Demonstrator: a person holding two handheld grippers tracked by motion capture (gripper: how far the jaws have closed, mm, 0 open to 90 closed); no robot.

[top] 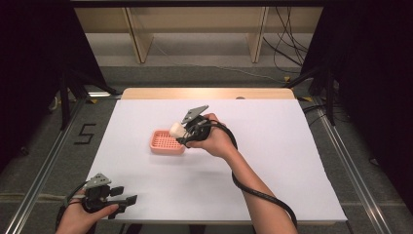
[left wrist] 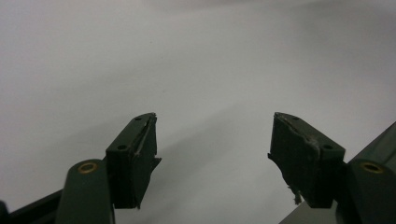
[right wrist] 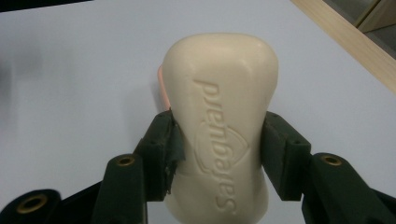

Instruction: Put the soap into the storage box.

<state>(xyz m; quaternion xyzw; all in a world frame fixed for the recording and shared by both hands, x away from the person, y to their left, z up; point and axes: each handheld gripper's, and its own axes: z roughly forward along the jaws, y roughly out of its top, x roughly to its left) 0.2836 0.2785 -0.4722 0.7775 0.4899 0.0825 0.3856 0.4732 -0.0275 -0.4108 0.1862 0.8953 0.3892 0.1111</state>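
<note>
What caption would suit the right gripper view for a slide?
Black tongs clamp a cream embossed soap bar above a white table.

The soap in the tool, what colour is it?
Cream, almost ivory; the soap shows best in the right gripper view.

Between the jaws of the right gripper (right wrist: 219, 154) sits a bar of soap (right wrist: 222, 116), cream-coloured, waxy and smooth with a soft sheen, and lettering pressed into its face. The jaws' pads (right wrist: 161, 149) are matt black, rubbery and frayed at the edges. Just beyond the jaws lies a pink plastic tray (top: 165, 142) with a gridded bottom. Under the left gripper (left wrist: 212, 149) the table cover (left wrist: 187, 60) looks like smooth, matt white paper.
</note>
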